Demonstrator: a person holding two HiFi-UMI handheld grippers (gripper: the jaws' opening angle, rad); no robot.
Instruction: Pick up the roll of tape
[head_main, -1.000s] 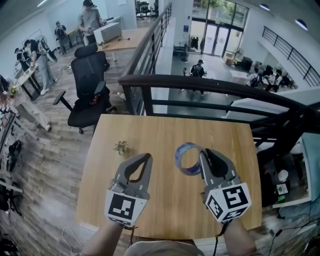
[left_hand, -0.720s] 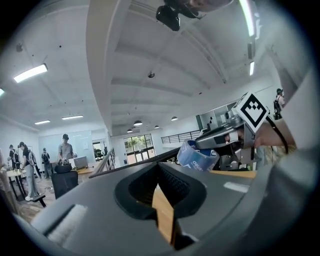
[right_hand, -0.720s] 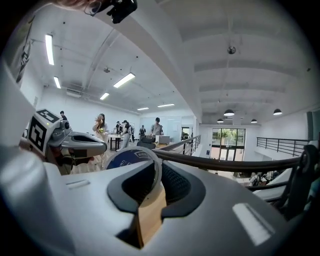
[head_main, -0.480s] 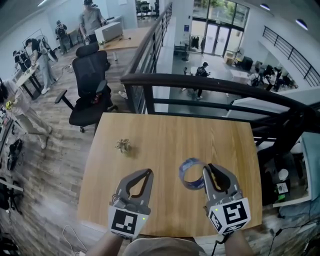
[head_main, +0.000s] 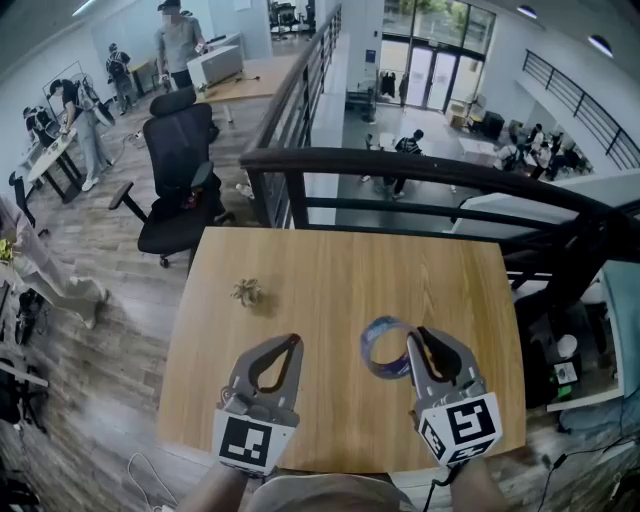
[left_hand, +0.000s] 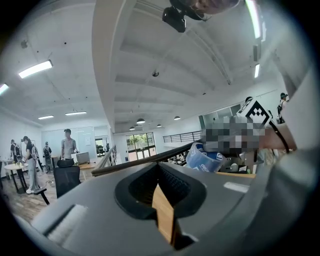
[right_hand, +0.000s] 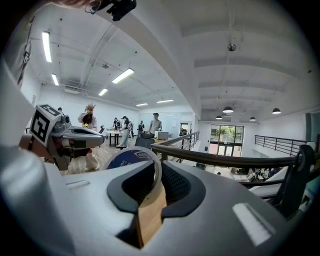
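A: Where's the roll of tape (head_main: 383, 347)?

B: Over the bench's (head_main: 330, 270) near right, its wall pinched in the right gripper (head_main: 412, 342). The left gripper (head_main: 292, 345) is clenched and empty.

A: Which step?

B: The pick-up looks made. Next, I'd judge: grip firmly, lift clear.

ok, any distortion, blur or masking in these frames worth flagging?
Head view: fisheye bows the railing; roll of tape sharp. Left gripper view: mosaic patch just above the roll, dark corners. Right gripper view: heavy barrel distortion, dark rim, roll in focus.
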